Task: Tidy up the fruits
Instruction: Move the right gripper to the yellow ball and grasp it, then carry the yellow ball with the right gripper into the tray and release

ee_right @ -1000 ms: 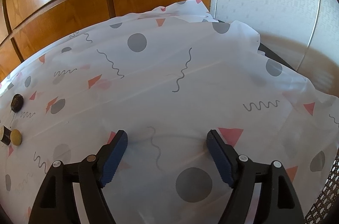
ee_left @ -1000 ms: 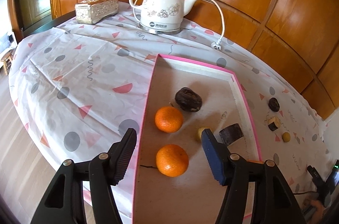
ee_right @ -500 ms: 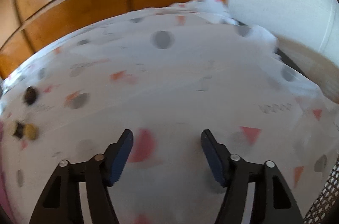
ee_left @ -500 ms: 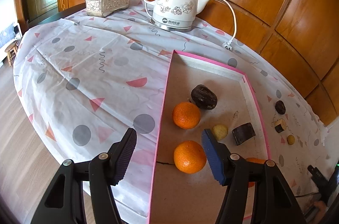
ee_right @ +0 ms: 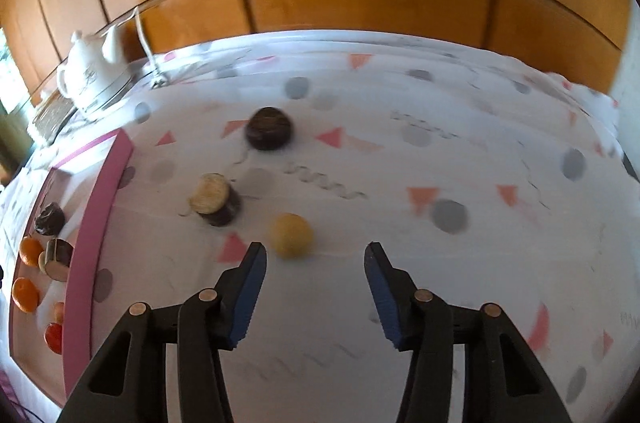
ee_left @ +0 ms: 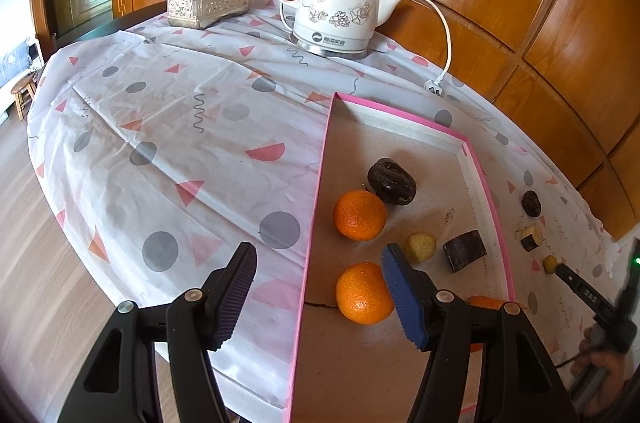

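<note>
The right gripper [ee_right: 315,293] – empty, jaws closing – may nudge the yellow fruit [ee_right: 291,235] so it rolls off beside the tray [ee_right: 100,207]

Kettle [ee_left: 336,11] base has a logo w/ small print, too blurry to read.

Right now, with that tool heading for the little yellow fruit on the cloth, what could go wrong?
The right tool is closing with nothing between its pads, short of the round yellow fruit, so it might nudge it rolling. The cut brown piece sits close and could get bumped. The tablecloth looks creased and might snag.
</note>
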